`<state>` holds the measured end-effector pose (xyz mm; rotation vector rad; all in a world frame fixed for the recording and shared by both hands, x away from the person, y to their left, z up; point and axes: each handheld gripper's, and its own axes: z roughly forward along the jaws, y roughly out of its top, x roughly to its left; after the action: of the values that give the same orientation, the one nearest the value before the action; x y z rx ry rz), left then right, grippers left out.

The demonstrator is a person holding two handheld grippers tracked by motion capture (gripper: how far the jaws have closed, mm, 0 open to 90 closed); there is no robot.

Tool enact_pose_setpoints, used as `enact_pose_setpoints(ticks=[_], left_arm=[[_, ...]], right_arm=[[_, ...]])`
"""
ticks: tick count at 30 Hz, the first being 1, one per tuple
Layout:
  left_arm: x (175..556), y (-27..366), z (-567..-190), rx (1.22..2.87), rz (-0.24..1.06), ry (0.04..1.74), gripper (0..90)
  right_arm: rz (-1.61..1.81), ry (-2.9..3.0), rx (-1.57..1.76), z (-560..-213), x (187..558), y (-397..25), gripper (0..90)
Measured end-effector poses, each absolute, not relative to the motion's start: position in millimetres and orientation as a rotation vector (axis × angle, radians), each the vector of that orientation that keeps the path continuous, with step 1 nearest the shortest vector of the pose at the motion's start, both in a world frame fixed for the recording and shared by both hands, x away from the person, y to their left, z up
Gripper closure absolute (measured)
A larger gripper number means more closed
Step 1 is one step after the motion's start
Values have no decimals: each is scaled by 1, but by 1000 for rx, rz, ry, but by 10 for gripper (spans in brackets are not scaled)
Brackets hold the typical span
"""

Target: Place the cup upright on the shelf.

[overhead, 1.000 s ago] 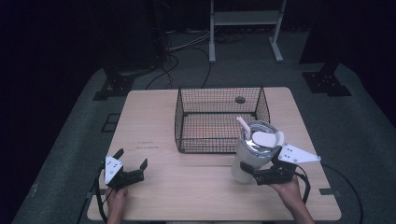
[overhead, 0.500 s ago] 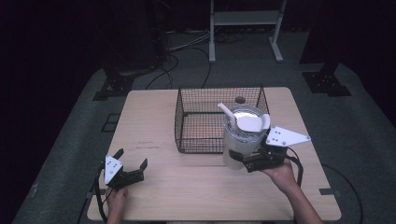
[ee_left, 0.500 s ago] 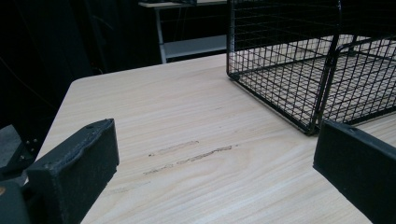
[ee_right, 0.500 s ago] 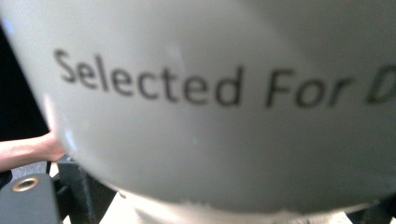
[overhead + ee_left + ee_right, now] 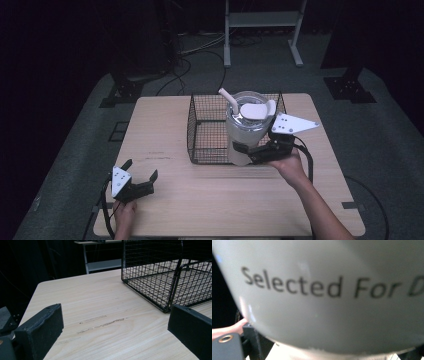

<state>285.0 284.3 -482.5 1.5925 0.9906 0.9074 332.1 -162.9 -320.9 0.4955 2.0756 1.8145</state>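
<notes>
Right gripper (image 5: 250,150) clamped on the lower body of a white tumbler (image 5: 245,132), lidded, with a straw (image 5: 229,100) slanting up and left. Tumbler held upright, long axis vertical, lifted over the near right part of the black wire basket (image 5: 200,127); basket directly below and beyond, so probably a straight lowering next. Printed tumbler wall pressed close in the right gripper view. Basket apparently empty. Left gripper (image 5: 132,182) resting wide open on the wooden table (image 5: 165,125), well apart, holding nothing.
</notes>
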Motion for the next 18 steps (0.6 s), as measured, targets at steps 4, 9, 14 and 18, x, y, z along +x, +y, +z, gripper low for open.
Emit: enact_pose_setpoints(ticks=[4, 9, 14, 18], left_arm=[[285, 284, -483, 1594, 908, 990, 0], [285, 284, -482, 1592, 906, 991, 0], [285, 284, -483, 1592, 906, 990, 0], [285, 285, -483, 1590, 906, 989, 0]], right_arm=[[1817, 2075, 499, -317, 340, -160, 84], [1830, 2070, 545, -313, 359, -155, 84], [1827, 2059, 565, -311, 372, -152, 84], [1818, 2059, 584, -310, 385, -148, 84]])
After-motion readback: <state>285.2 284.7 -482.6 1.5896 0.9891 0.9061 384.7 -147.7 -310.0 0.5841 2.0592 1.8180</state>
